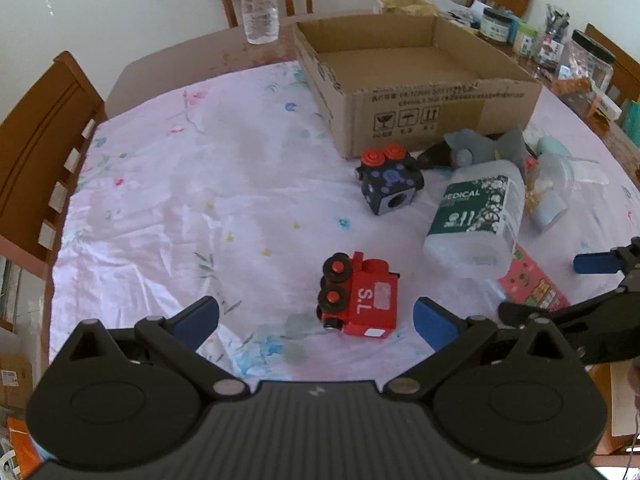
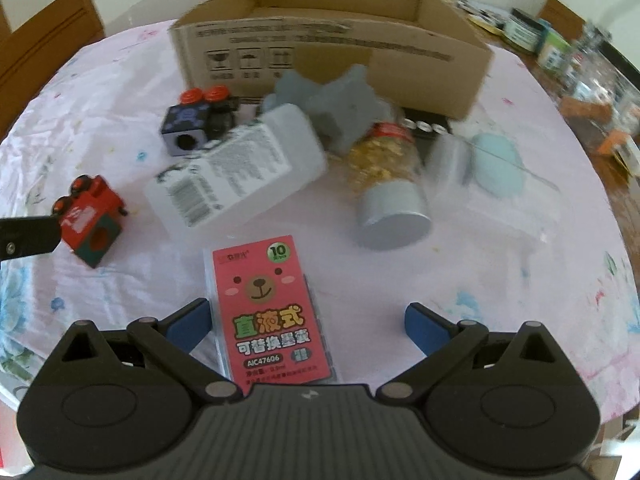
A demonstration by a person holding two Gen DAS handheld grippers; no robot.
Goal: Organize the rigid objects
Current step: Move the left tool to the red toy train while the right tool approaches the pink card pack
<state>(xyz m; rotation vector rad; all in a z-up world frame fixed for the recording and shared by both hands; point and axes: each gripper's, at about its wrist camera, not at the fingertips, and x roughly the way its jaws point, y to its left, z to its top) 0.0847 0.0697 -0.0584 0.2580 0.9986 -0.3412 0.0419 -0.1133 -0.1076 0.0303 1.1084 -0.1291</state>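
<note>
A red toy train [image 1: 360, 296] marked S.L lies on its side between the wide-apart fingers of my open left gripper [image 1: 316, 322], untouched. It shows in the right wrist view as the red train [image 2: 94, 216] at far left. My open right gripper [image 2: 306, 326] hovers over a pink bear-printed packet [image 2: 268, 312], nearer its left finger; that packet [image 1: 536, 284] appears beside the right gripper [image 1: 600, 280] in the left view. A dark blue toy block with red wheels [image 1: 388, 180], a clear medical bottle [image 1: 476, 216], and a jar of golden bits [image 2: 388, 184] lie scattered. An open cardboard box [image 1: 432, 96] stands behind.
A water bottle [image 1: 258, 4] stands at the table's far edge. Jars and containers [image 1: 560, 44] crowd the right side. Wooden chairs [image 1: 36, 152] ring the table. A grey plush [image 2: 340, 100] and a pale blue item in clear packaging [image 2: 492, 164] lie by the box. Floral cloth [image 1: 180, 200] is bare at left.
</note>
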